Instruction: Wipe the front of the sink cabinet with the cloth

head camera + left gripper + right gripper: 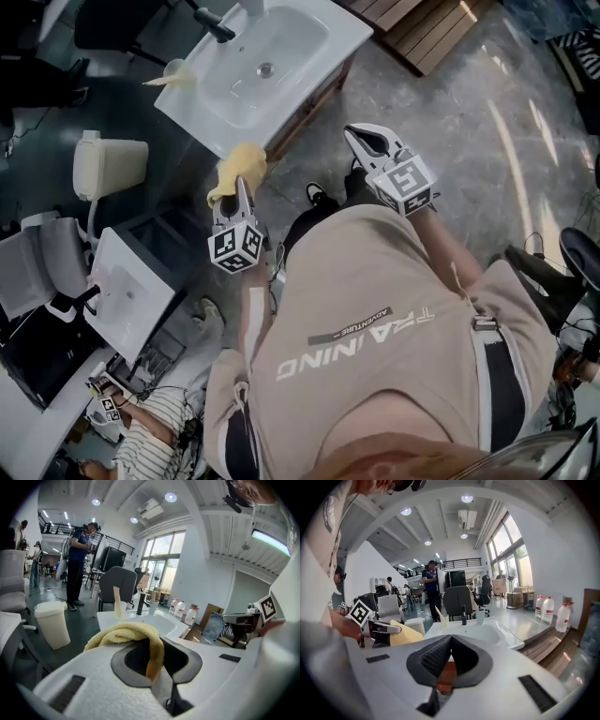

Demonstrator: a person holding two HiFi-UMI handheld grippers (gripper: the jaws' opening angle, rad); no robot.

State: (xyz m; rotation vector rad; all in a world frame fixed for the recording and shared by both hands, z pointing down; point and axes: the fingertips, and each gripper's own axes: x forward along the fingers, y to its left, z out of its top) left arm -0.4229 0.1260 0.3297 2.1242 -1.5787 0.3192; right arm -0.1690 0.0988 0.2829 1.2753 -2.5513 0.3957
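Yellow cloth in the left gripper, near the sink cabinet.
The left gripper [241, 187] has its fingers [187, 658] clamped on the yellow cloth [238, 166], just beside the corner of the white sink [281, 42] and the wooden cabinet front [317, 101]. To the right, the right gripper [362, 141] has its fingers pressed together on nothing.

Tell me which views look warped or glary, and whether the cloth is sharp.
Head view: glare streaks on the glossy floor, cloth fairly sharp. Left gripper view: strong fisheye, dark corners, cloth crisp up close. Right gripper view: same fisheye bending, windows washed out.
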